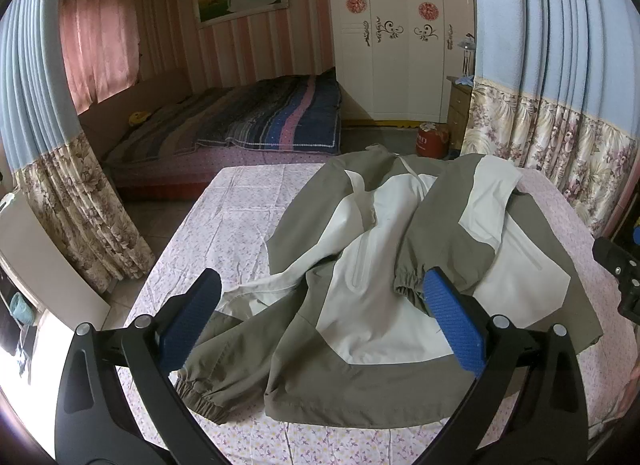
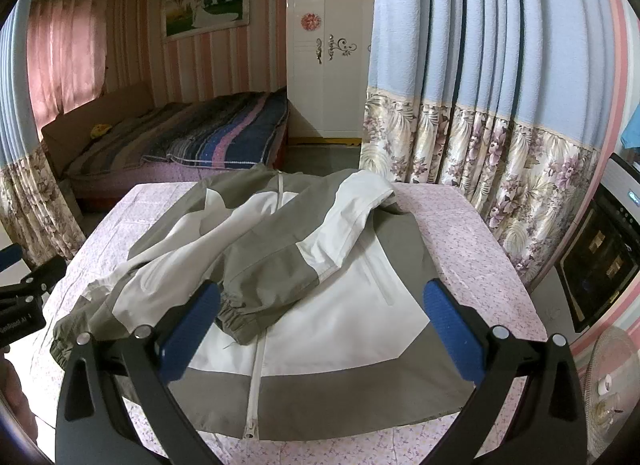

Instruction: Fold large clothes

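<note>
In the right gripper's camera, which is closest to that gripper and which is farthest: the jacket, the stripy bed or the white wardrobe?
1. The jacket: right under the open right gripper, on the flowery table.
2. The stripy bed: across the room, left.
3. The white wardrobe: at the back wall, behind the bed's foot.

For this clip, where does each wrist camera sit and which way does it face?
Left wrist: on the left tool, open, over the near-left of the olive-and-white zip jacket; the right tool shows at the right edge.
Right wrist: on the right tool, open, above the jacket's hem; the left tool shows at the left edge.
Shared: the jacket, the floral-sheeted table, the bed with a striped blanket, and the white wardrobe.
</note>
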`<action>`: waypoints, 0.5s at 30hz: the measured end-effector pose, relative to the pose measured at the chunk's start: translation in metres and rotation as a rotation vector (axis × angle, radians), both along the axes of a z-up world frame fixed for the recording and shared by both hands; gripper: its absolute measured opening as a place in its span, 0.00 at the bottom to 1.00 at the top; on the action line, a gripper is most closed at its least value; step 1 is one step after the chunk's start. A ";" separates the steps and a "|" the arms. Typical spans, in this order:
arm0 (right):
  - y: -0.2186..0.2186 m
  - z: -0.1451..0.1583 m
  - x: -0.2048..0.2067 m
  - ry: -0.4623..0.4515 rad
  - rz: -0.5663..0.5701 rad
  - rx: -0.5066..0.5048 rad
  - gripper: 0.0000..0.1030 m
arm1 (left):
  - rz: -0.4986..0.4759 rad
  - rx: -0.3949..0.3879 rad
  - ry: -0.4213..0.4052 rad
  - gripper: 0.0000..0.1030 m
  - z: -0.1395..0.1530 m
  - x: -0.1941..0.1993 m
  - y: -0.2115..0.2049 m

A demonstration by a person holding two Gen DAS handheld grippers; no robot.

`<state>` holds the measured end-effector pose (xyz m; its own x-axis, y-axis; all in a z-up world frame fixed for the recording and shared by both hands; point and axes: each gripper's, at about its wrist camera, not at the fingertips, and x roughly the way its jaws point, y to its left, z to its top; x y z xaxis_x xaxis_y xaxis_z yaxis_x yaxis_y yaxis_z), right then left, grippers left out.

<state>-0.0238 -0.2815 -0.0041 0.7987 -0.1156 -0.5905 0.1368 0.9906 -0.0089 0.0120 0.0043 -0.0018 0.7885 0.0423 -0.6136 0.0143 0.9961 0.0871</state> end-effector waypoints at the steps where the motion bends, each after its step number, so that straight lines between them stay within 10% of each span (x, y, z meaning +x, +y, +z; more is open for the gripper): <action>1: 0.000 0.000 0.000 -0.001 0.000 -0.002 0.98 | 0.000 0.000 -0.001 0.97 0.000 0.001 0.000; 15: -0.006 0.001 0.007 -0.042 0.009 0.009 0.98 | 0.017 0.002 -0.007 0.97 -0.004 0.006 0.004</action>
